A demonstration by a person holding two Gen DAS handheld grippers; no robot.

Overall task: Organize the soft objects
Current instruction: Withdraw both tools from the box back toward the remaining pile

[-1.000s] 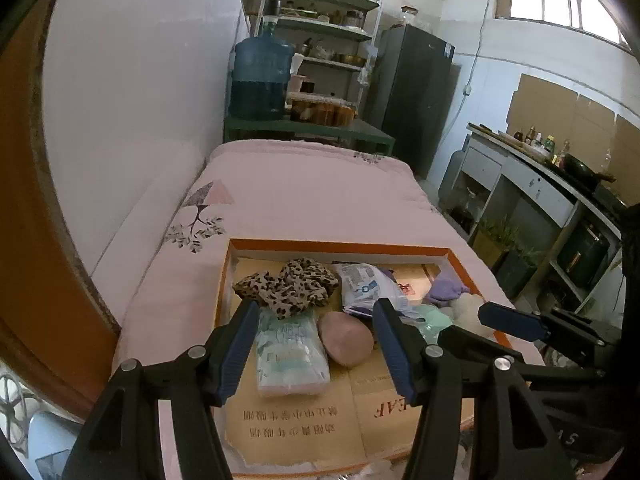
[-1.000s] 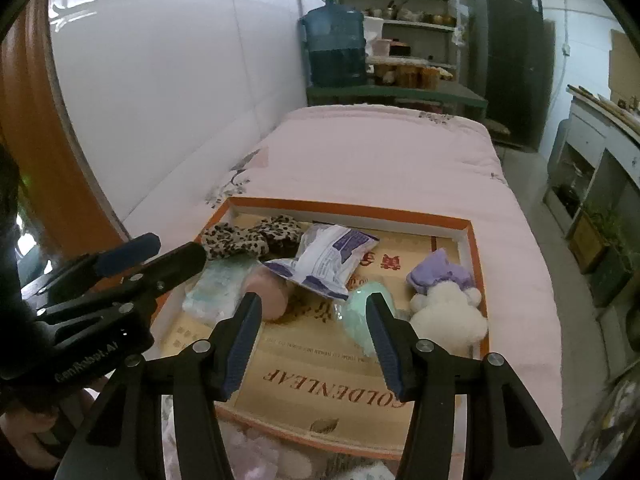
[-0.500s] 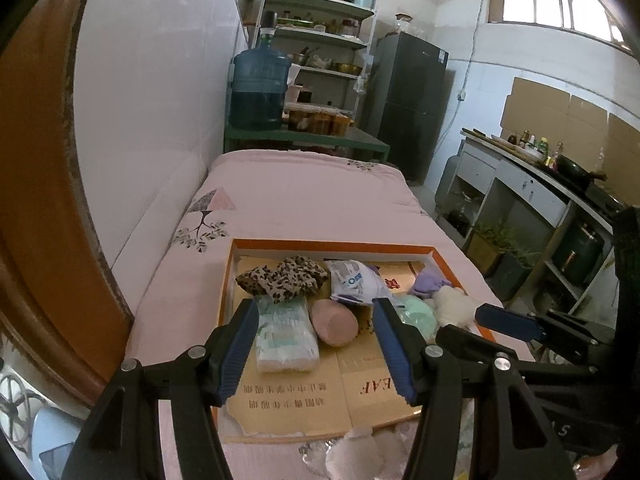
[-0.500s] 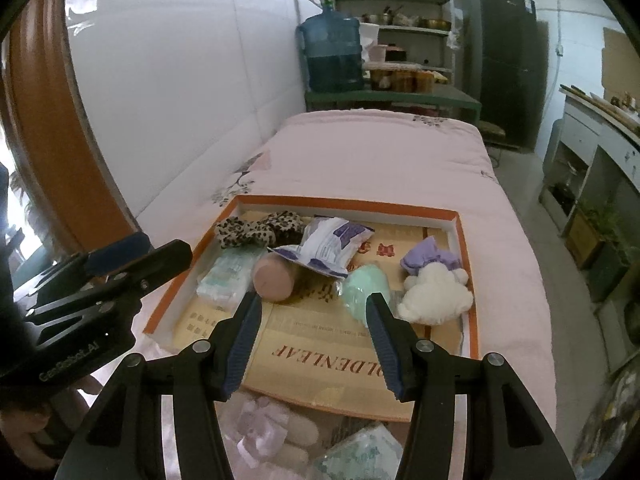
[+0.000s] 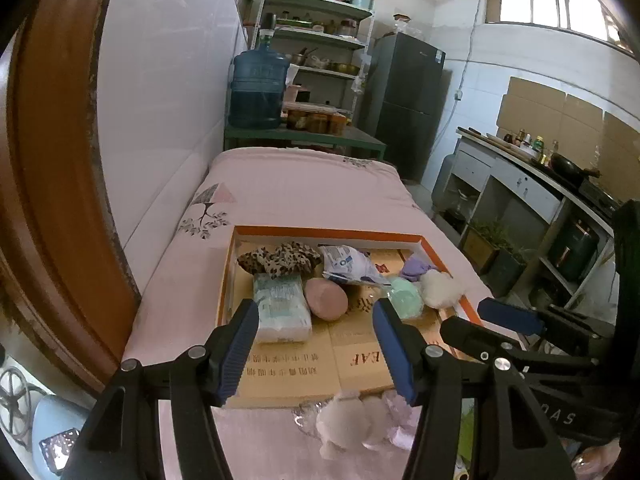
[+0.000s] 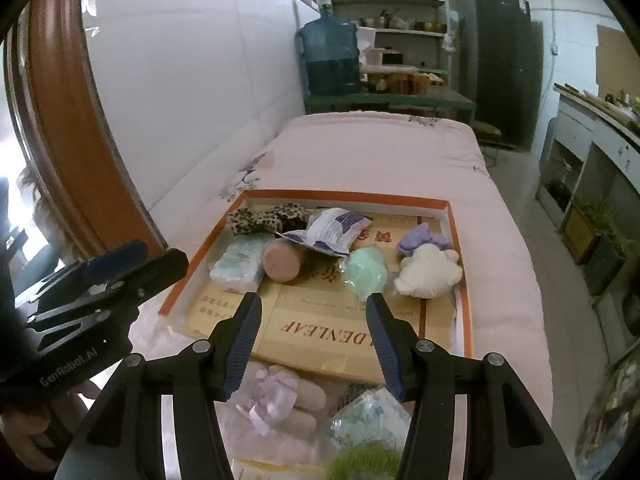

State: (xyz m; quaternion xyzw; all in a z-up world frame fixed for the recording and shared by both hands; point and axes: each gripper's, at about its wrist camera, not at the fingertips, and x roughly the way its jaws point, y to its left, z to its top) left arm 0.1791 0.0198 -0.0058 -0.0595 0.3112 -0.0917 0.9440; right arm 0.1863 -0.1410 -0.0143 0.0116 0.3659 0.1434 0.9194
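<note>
Both grippers – left gripper [image 5: 314, 340], right gripper [image 6: 314, 334] – jaws open, empty; the soft objects' tray [image 6: 454, 236] lies beyond them.

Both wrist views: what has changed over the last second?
Both grippers pulled back from the orange-rimmed cardboard tray, bringing loose soft items in front of it into view, including a pale plush toy. The left gripper and right gripper stayed open and empty; tray contents did not move.
</note>
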